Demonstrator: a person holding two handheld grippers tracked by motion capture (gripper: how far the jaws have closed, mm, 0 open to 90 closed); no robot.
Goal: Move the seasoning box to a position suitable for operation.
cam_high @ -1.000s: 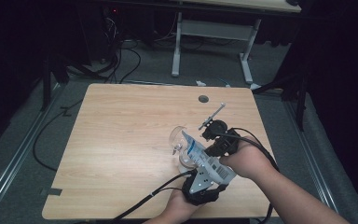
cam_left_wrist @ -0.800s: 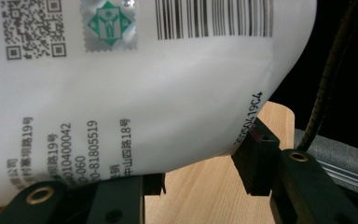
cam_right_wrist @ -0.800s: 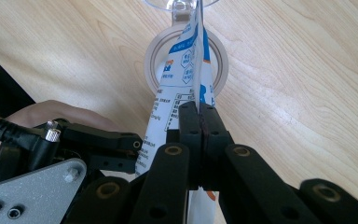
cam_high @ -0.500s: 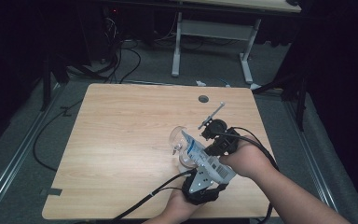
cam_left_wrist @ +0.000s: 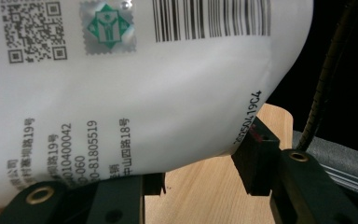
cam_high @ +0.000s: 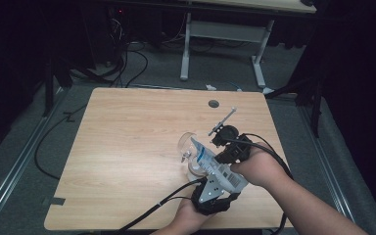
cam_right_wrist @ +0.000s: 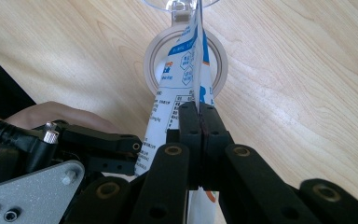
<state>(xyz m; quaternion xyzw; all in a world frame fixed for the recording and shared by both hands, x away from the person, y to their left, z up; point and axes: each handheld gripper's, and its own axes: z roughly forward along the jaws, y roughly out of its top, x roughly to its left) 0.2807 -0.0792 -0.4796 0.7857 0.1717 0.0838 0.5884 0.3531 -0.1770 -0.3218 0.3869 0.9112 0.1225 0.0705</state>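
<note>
nothing has shifted between the earlier high views and this one: both hands sit at the near right part of the pale wooden table (cam_high: 127, 147), and the white plastic pouch with blue print and a barcode (cam_high: 214, 166) keeps the same tilt, its top corner angled down toward the clear jar with the open hinged lid (cam_high: 190, 152). the left gripper (cam_high: 214, 193) has its jaws spread around the fat lower body of the pouch; in the left gripper view the white pouch (cam_left_wrist: 135, 84) bulges between the two black jaws and presses against the one at the right, so i read it as clamped on the pouch. the right gripper (cam_high: 227, 149) has its jaws pressed together on the thin flat edge of the pouch, seen in the right gripper view as the pouch (cam_right_wrist: 186, 70) running from between the closed jaws down into the round mouth of the jar (cam_right_wrist: 154, 60), which stands on the table just beyond. the stillness suggests the pour is either paused or under way with the pouch held steady over the opening; whether anything is flowing cannot be told. a thin metal tool (cam_high: 223, 120) lies farther back on the table, apart from the work.
</note>
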